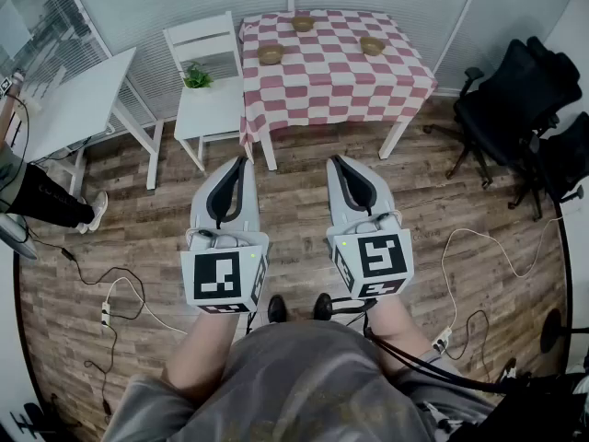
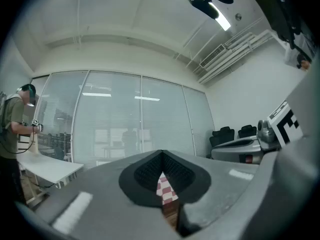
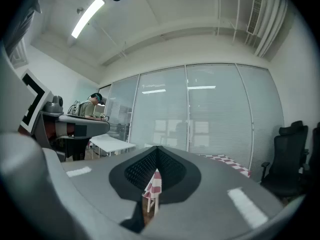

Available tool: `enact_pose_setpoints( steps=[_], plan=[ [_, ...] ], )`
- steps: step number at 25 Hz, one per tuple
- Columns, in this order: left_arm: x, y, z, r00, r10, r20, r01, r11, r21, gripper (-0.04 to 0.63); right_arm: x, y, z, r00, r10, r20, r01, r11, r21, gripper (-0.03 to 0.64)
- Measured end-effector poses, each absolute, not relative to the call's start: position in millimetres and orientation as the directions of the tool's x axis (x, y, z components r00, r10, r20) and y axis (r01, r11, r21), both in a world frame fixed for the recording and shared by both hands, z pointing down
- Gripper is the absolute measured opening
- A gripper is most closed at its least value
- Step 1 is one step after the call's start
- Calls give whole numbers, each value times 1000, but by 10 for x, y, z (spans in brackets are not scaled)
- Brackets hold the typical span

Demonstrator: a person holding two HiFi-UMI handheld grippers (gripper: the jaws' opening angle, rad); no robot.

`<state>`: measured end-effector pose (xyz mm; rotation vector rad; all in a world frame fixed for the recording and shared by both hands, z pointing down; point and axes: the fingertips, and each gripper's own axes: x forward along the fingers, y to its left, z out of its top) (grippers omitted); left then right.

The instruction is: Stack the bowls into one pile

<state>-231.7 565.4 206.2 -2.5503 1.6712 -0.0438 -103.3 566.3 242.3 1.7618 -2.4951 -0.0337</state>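
Observation:
Three brown bowls stand apart on the red-and-white checked table (image 1: 322, 86) far ahead of me: one at the back (image 1: 303, 23), one at the left (image 1: 271, 54), one at the right (image 1: 373, 46). My left gripper (image 1: 241, 162) and right gripper (image 1: 337, 160) hang side by side over the wooden floor, well short of the table. Both are shut with nothing in them. In the left gripper view the jaws (image 2: 162, 155) meet at the tip, and a sliver of checked cloth (image 2: 167, 190) shows below. The right gripper view shows the same closed tip (image 3: 157, 149).
A white chair (image 1: 210, 109) with a small green plant (image 1: 196, 76) stands left of the table. Further left is a white table (image 1: 74, 99) and a person's leg (image 1: 41, 201). Black office chairs (image 1: 515, 99) stand at the right. Cables and a power strip (image 1: 105, 314) lie on the floor.

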Motion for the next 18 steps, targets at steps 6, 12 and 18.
enact_pose_setpoints(
  steps=[6,12,18],
  plan=[
    [-2167,5658,2025,401,-916,-29,-913,-397,-91,0,-932,5653,2401,-344,-937,51,-936,347,63,23],
    [-1957,5705,2054,390,-920,-37,-918,-386,-91,0,-753,5675,2435,-367,-929,48,-928,369,53,23],
    [-1743,5707,2130,358,-933,-28,-932,-355,-73,0,-535,5632,2514,-401,-914,57,-916,402,10,26]
  ],
)
